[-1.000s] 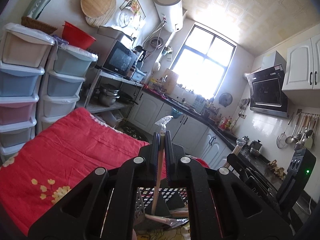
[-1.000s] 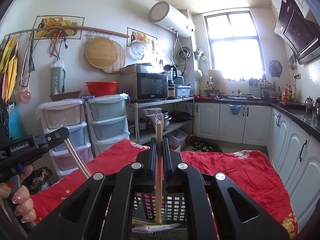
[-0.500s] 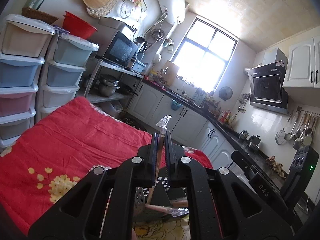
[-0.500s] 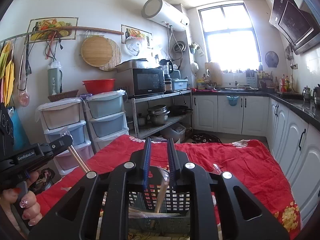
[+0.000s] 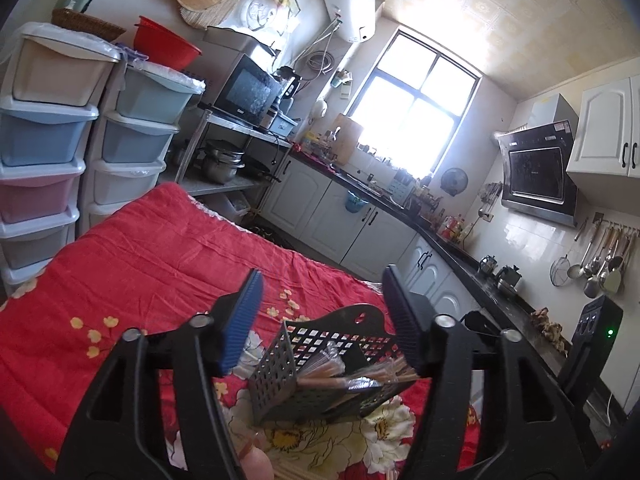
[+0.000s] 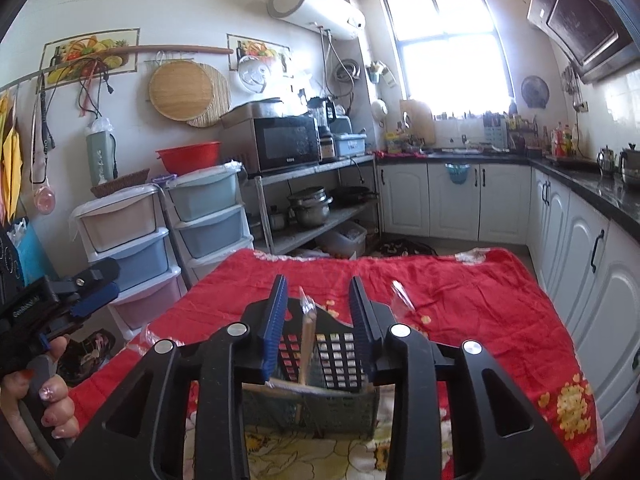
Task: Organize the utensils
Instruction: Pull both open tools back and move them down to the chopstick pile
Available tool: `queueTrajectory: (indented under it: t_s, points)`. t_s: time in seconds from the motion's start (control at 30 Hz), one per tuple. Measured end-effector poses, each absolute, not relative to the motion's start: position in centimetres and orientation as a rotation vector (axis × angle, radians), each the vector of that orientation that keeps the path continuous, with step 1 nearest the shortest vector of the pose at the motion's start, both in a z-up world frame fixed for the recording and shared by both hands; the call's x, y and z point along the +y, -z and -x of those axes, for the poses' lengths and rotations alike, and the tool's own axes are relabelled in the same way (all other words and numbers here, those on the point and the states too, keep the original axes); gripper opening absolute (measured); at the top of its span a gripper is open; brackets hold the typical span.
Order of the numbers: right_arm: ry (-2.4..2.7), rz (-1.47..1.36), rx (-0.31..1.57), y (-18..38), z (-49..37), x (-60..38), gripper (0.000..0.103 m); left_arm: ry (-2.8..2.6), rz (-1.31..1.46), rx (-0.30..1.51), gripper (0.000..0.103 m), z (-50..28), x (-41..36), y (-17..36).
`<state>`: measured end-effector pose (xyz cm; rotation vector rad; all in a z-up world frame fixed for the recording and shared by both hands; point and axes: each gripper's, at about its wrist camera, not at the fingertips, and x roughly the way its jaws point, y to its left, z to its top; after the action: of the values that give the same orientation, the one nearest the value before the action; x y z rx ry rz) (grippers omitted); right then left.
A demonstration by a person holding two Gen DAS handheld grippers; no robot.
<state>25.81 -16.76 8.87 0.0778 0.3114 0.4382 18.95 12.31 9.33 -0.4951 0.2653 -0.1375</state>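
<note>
Left tool [image 5: 322,322]: jaws standing wide apart, having just been opening; nothing between the pads, the basket lying below and beyond them.
Right tool [image 6: 318,320]: jaws partly apart, having just been opening; a wrapped chopstick pair [image 6: 307,336] is standing between the pads without touching them, its lower end inside the basket.
Utensil basket [image 5: 320,354]: dark perforated plastic, sitting on the red floral cloth [image 5: 140,264] near its close edge; wrapped wooden chopsticks [image 5: 360,374] are lying across its inside.
Person's hand [image 6: 48,400]: gripping the left tool's handle at the cloth's left edge.
</note>
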Motion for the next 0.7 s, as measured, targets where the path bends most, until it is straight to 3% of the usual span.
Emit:
queueTrajectory:
  t_s: [0.53,0.7]
  points:
    - [-0.455,-0.105,0.392,-7.6,-24.2,-17.9,0.040,0.120,0.474,0.304,0.091,-16.5,12.0,-8.3]
    - [-0.472,-0.096,0.390,-7.5,-23.0,-18.0,0.042,0.122,0.469,0.306,0.092,-16.0,11.7,-8.2]
